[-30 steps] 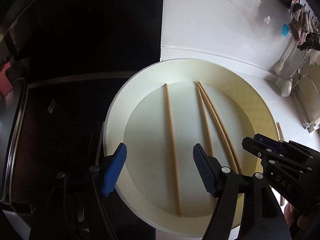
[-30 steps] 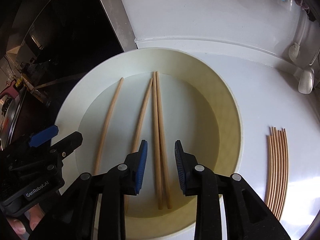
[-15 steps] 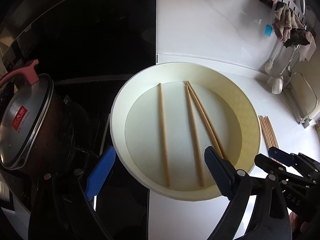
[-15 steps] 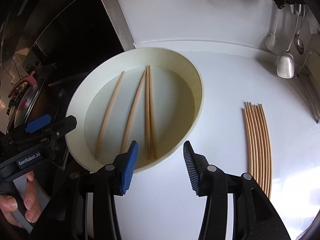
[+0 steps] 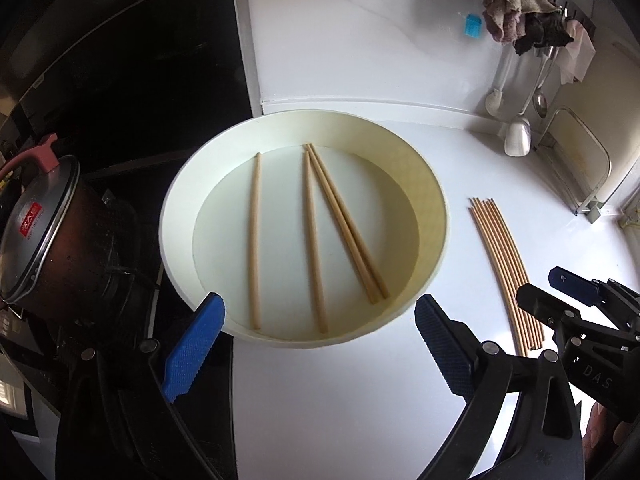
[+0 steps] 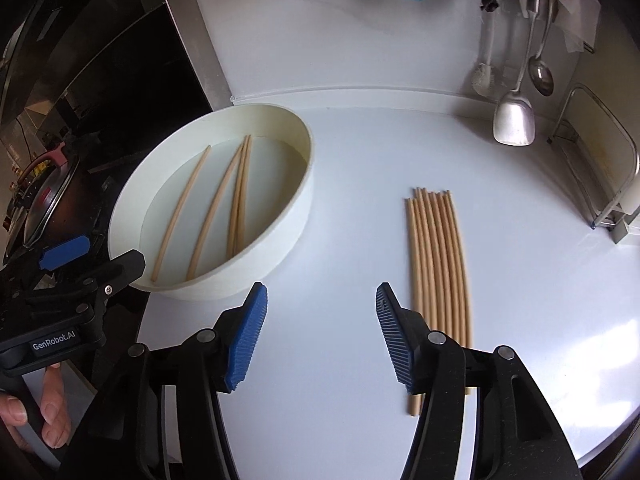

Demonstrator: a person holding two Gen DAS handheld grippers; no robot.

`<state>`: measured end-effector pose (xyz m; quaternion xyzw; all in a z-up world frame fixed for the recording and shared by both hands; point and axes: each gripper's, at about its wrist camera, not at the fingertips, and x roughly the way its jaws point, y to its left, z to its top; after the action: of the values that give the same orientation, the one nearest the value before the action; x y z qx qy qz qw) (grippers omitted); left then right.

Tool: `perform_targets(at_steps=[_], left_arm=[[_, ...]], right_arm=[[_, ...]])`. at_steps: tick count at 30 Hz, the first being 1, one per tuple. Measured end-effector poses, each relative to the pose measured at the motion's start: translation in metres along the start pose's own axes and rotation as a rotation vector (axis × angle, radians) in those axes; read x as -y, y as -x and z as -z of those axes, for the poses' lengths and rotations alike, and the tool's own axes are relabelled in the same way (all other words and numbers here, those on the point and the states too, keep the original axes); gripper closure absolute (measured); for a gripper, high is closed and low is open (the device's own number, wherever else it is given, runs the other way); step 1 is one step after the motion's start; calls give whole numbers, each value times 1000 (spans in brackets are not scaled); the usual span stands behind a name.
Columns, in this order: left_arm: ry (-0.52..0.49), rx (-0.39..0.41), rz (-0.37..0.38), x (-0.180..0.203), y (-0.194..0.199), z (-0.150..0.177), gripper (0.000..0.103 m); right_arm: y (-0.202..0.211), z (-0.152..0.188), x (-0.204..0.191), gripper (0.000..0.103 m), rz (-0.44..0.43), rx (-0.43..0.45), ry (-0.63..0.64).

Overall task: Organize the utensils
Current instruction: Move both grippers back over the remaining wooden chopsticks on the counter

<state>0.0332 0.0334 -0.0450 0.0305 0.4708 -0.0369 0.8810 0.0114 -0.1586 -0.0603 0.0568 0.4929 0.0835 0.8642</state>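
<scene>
white counter [image 6: 360, 184] | white wall [image 5: 360, 40] | black hob [image 5: 120, 100]

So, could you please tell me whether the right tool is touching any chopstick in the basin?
Apart. The right wrist view shows the right tool open over bare counter, with the basin and its chopsticks off to its left.

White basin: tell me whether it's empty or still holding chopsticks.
Not empty: four chopsticks lie flat inside the white basin. The other chopsticks sit outside it on the counter.
</scene>
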Motion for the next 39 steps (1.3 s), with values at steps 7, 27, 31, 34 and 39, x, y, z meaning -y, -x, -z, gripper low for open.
perform_targets(at_steps=[7, 27, 31, 34, 39], left_arm=[[-25, -1, 47, 53, 2, 7, 9], [8, -19, 53, 147, -52, 39, 8], [34, 4, 43, 148, -60, 46, 8], [41, 19, 30, 149, -65, 50, 8], [51, 3, 21, 150, -71, 53, 8]], right_arm=[[18, 18, 48, 46, 44, 2, -50], [-35, 46, 149, 46, 75, 44, -104], [-48, 44, 146, 46, 70, 70, -73], [-58, 43, 147, 46, 67, 76, -61], [-68, 41, 148, 46, 81, 72, -58]])
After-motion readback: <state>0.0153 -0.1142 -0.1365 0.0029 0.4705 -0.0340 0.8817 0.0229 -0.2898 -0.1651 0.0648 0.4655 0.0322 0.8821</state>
